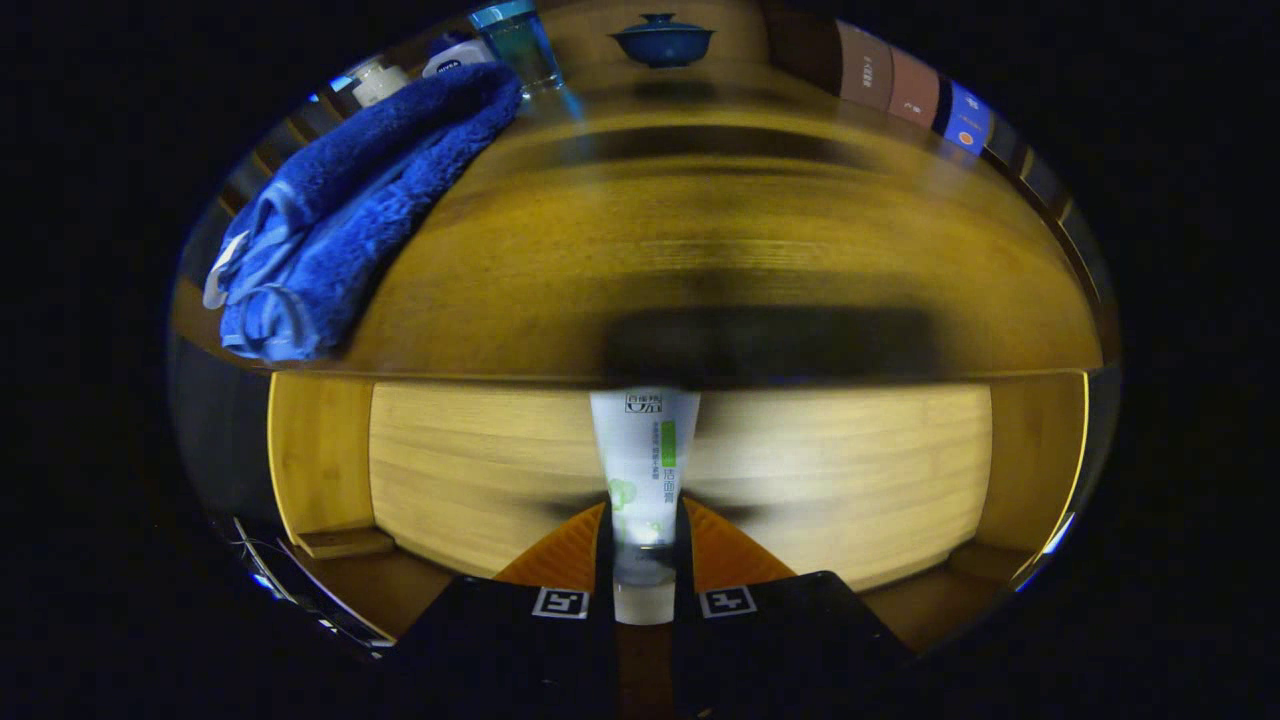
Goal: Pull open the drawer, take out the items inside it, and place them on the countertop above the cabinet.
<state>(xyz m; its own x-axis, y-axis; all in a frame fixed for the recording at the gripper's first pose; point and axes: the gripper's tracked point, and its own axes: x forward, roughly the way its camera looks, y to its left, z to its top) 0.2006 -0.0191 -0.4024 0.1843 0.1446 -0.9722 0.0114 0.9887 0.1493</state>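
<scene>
A white tube with green print (643, 450) stands up between my two fingers, and my gripper (645, 545) is shut on its lower end near the cap. Behind and below the tube lies the open drawer (850, 470), its pale wooden bottom bare around the tube. Above the drawer's edge stretches the wooden countertop (700, 250), blurred by motion. A folded blue towel (350, 210) rests on the countertop, up and to the left of the fingers.
At the countertop's far side stand a blue lidded bowl (662, 40), a clear blue-tinted glass (520, 45), a white jar (455, 58) and a small bottle (378, 82). Book-like spines (910, 90) line the far right. Drawer side walls (315, 450) flank the fingers.
</scene>
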